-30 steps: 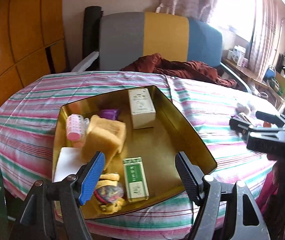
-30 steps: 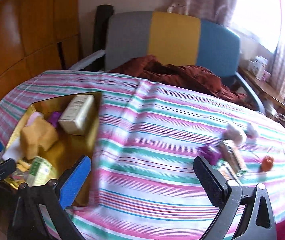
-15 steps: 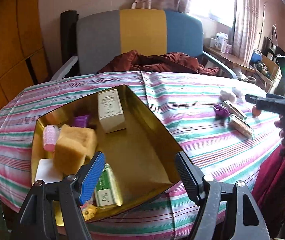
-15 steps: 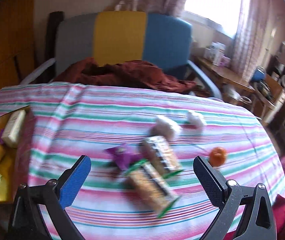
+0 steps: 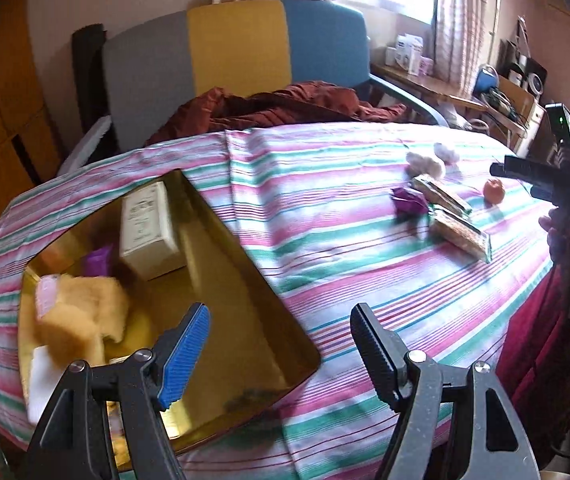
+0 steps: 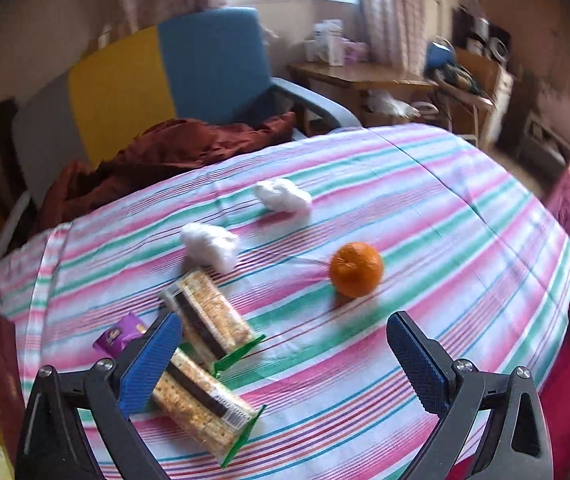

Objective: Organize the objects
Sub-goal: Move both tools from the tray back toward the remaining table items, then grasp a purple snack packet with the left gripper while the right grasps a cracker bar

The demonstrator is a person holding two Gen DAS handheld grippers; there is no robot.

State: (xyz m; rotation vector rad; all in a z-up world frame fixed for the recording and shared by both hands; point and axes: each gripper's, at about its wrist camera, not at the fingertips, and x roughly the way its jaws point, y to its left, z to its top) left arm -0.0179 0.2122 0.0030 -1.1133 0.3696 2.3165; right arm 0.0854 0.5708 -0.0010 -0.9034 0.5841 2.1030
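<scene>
Right gripper [image 6: 285, 356] hangs wide and empty above the worktop [image 6: 465, 240], the orange [image 6: 356, 269] just ahead. Left gripper [image 5: 281, 344], also wide and empty, waits by the tray [image 5: 245, 280]. Centre over the orange and close gently; it may roll.

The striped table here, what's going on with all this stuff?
A person holding two grippers is tidying the striped table into a gold tray. The tray holds a cream box, a tan sponge and other small items. Both the left gripper and right gripper are empty, jaws open. An orange, two cracker packs, a purple wrapper and two cotton wads wait on the cloth.
</scene>
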